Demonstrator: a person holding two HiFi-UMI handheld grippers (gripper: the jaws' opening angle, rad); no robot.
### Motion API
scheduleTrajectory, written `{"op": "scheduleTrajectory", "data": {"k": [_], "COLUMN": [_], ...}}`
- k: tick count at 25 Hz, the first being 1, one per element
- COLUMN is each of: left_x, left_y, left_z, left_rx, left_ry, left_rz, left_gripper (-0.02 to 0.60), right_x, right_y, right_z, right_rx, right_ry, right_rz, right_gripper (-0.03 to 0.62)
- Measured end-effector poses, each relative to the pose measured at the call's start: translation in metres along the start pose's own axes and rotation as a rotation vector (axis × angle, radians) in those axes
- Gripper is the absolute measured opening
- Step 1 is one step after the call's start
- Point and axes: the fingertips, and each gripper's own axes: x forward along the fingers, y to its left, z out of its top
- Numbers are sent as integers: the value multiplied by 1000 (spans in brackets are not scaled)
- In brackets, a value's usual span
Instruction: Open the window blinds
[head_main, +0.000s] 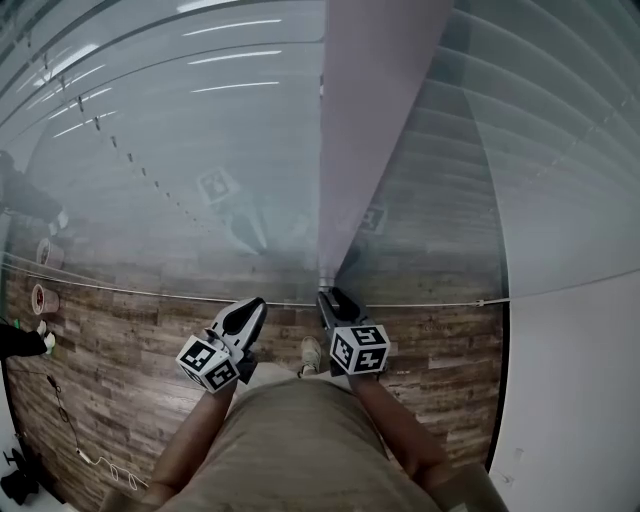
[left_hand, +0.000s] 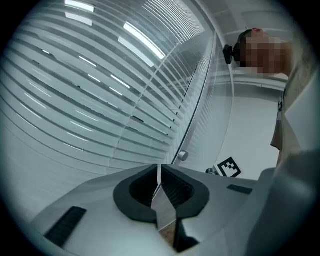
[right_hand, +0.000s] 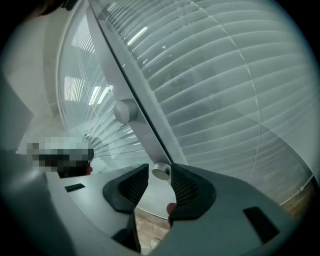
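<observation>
Indoors, at a glass wall. A grey post (head_main: 370, 120) stands upright between two panes, and all positions below are taken from it. Blinds (head_main: 470, 150) hang behind the glass on both sides of the post, with the slats running crosswise. A wood-plank floor (head_main: 120, 340) lies at the post's foot.

The right gripper (head_main: 328, 297) is low on the post, its nose right up to it. In the right gripper view the jaws stand apart. A small round knob (right_hand: 161, 171) on the post sits between the tips. The knob looks to touch the right-hand pad, and a slim gap shows at the other pad, so it is not clamped. A second round knob (right_hand: 125, 111) sits further along the same post.

The left gripper (head_main: 252, 308) is just left of the post, near it but apart from it. Its jaws are closed together with only a hairline slit between the pads and nothing in them. In the left gripper view one round knob (left_hand: 183, 156) shows on the post, ahead and slightly right of the tips.
</observation>
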Motion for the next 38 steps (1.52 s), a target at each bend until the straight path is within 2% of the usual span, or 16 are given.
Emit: {"op": "scheduleTrajectory", "data": {"k": [7, 15, 19, 22, 28, 30, 33, 35, 36, 38], "left_x": [1, -1, -4, -8, 1, 3, 4, 0, -3, -6], "left_y": [9, 13, 19, 22, 29, 28, 26, 24, 24, 26], "left_z": [2, 12, 6, 8, 5, 4, 7, 3, -2, -10], "left_rx": [-6, 5, 14, 12, 18, 22, 30, 28, 27, 30], "left_ry": [11, 59, 78, 86, 106, 111, 114, 127, 134, 139], "left_rz": [-31, -119, -156, -170, -189, -195, -204, -200, -197, -194], "left_gripper": [14, 14, 14, 14, 14, 14, 14, 14, 14, 14], "right_x": [8, 7, 7, 6, 13, 14, 14, 13, 11, 7], "right_y": [-5, -3, -7, -4, -10, -12, -13, -9, -8, -9], "right_z": [-2, 3, -2, -1, -2, -3, -1, -12, -20, -28], "right_rx": [54, 61, 34, -74, -439, -498, -438, -307, -220, -59], "right_ry": [-13, -28, -2, 34, 118, 114, 73, 65, 57, 21], "right_rz": [-47, -142, -201, -270, -462, -493, -464, -374, -323, -247], "right_gripper": [127, 127, 127, 126, 126, 126, 127, 149, 211, 218]}}
